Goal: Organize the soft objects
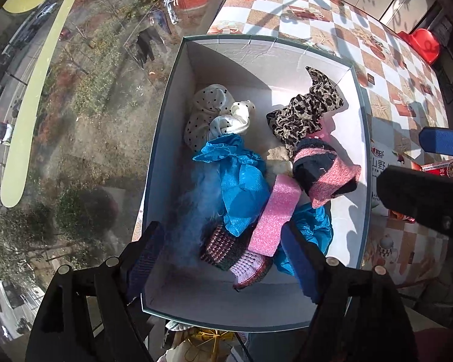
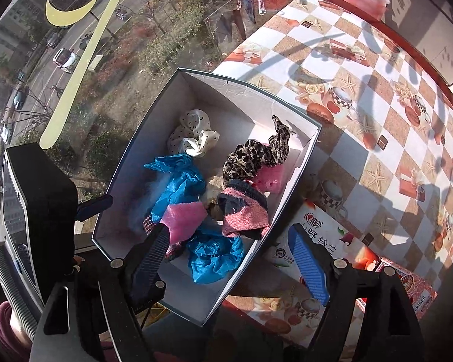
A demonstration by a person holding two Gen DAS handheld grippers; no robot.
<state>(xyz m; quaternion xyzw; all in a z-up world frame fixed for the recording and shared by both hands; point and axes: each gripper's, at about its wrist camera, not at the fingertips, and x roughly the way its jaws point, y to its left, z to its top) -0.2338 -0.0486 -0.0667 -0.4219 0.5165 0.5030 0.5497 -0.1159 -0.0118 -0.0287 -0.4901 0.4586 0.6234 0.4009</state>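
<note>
A white open box [image 1: 287,51] [image 2: 250,89] with a dark rim stands on the table by the window. In it lie a polka-dot cloth [image 1: 214,111] [image 2: 193,132], a leopard-print scarf [image 1: 305,111] [image 2: 256,154], blue cloth [image 1: 241,181] [image 2: 178,184], a pink foam piece [image 1: 274,214] [image 2: 181,217], a pink-and-black knit [image 1: 326,172] [image 2: 244,211] and a checked knit piece [image 1: 226,247]. My left gripper [image 1: 226,259] is open and empty above the box's near end. My right gripper [image 2: 232,259] is open and empty, straddling the box's right wall.
The table [image 2: 377,84] has a checkered cloth. A printed carton [image 2: 332,241] and a red packet [image 2: 407,283] lie right of the box. A red chair [image 1: 422,45] stands far right. The window glass [image 1: 75,120] lies left. The other gripper [image 1: 422,193] [image 2: 42,205] is close by.
</note>
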